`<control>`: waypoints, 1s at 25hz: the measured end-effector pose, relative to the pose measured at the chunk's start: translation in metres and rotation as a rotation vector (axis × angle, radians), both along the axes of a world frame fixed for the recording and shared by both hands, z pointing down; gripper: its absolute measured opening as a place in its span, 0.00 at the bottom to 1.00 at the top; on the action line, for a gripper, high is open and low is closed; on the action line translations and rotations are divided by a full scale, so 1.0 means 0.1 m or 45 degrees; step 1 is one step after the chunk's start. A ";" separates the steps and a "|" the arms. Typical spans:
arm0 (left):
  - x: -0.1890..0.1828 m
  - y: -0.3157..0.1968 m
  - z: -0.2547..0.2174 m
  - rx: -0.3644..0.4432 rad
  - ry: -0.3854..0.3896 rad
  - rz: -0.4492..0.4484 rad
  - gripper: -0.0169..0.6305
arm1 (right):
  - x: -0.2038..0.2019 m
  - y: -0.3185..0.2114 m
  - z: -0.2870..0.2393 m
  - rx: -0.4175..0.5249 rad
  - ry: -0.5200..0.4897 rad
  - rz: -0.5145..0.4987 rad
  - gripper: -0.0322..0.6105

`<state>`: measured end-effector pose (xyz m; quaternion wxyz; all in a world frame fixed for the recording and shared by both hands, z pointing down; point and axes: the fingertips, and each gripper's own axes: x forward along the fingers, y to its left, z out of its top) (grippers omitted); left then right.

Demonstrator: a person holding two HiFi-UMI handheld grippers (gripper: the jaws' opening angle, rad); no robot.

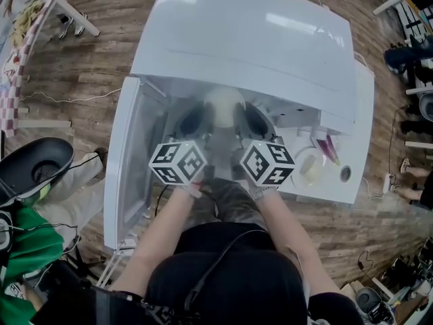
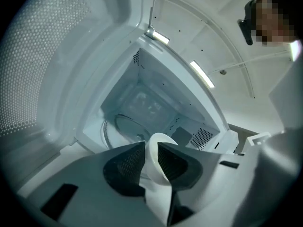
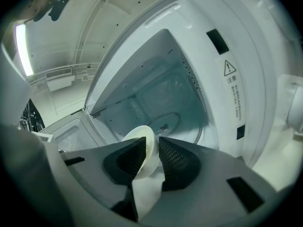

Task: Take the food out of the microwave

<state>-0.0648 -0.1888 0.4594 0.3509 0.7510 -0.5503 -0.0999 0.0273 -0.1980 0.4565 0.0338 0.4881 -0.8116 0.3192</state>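
What the white bowl (image 1: pixel 224 108) holds cannot be told; the left claw (image 2: pixel 151 161) and right claw (image 3: pixel 152 159) cover its sides. The warning label's (image 3: pixel 230 78) print is too small to read.

The left forearm (image 1: pixel 162 229) and right forearm (image 1: pixel 281 225) stretch forward, almost parallel, toward the open microwave (image 1: pixel 257 46). Just before its opening, the left tongs (image 2: pixel 151 148) pinch one side of a white bowl's (image 1: pixel 224 107) rim between their pads. The right tongs (image 3: pixel 152 143) clamp the opposite side. Both tongs tilt slightly downward.
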 end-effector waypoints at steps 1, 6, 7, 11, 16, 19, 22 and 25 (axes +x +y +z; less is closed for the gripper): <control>0.00 0.02 -0.01 0.000 -0.001 0.001 0.16 | 0.00 0.02 -0.01 0.002 0.000 -0.001 0.21; 0.02 0.11 -0.03 0.002 -0.001 0.004 0.16 | 0.02 0.11 -0.05 0.012 -0.001 0.000 0.20; 0.03 0.13 -0.03 0.003 -0.001 0.006 0.16 | 0.03 0.13 -0.05 0.014 -0.001 0.002 0.20; 0.05 0.22 -0.03 0.004 -0.002 0.018 0.16 | 0.05 0.21 -0.06 0.020 -0.004 0.016 0.20; 0.10 0.33 -0.02 -0.009 0.003 0.031 0.16 | 0.09 0.32 -0.07 0.021 -0.004 0.029 0.20; 0.13 0.38 0.00 -0.017 0.001 0.044 0.16 | 0.12 0.38 -0.07 0.023 -0.013 0.043 0.20; 0.15 0.44 0.03 -0.030 0.004 0.053 0.16 | 0.15 0.44 -0.05 0.015 -0.011 0.054 0.19; 0.17 0.49 0.05 -0.040 0.011 0.060 0.16 | 0.18 0.51 -0.03 0.010 0.000 0.061 0.19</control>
